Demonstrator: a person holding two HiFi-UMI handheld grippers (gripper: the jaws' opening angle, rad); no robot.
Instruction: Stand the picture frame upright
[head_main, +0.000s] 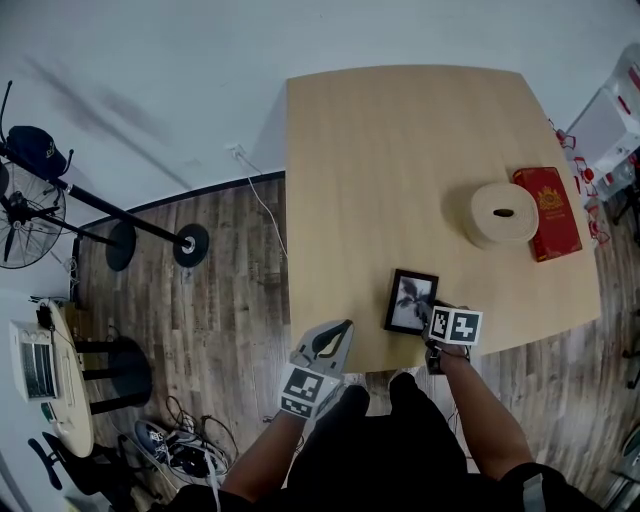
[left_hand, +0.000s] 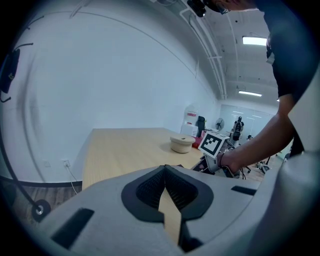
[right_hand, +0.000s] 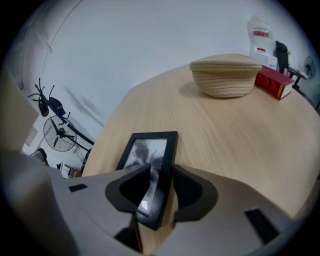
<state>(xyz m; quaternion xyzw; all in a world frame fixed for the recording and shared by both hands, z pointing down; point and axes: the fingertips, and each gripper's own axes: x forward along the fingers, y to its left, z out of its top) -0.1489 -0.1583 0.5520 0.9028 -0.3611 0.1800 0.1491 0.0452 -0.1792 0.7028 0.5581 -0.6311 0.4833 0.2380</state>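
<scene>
**A:** What sits around the picture frame (head_main: 410, 300)?

**B:** It is face up by the near edge of the worktop (head_main: 400, 150), at lower centre of the head view. I cannot tell whether it lies flat or slightly tipped. Nothing crowds it. Higher up and to the right, well apart from it, a round woven basket (head_main: 503, 213) stands just beside a red box (head_main: 548, 212). A fan (head_main: 25, 200) stands on the floor at the far left.

**A:** And the tools?

**B:** The left tool (left_hand: 164, 167) hangs off the worktop's near edge, jaws together with nothing between them. The right tool (right_hand: 160, 172) is at the frame's near corner. Its jaws are spread wide with that corner between them, and the pads do not seem to press on it.
</scene>
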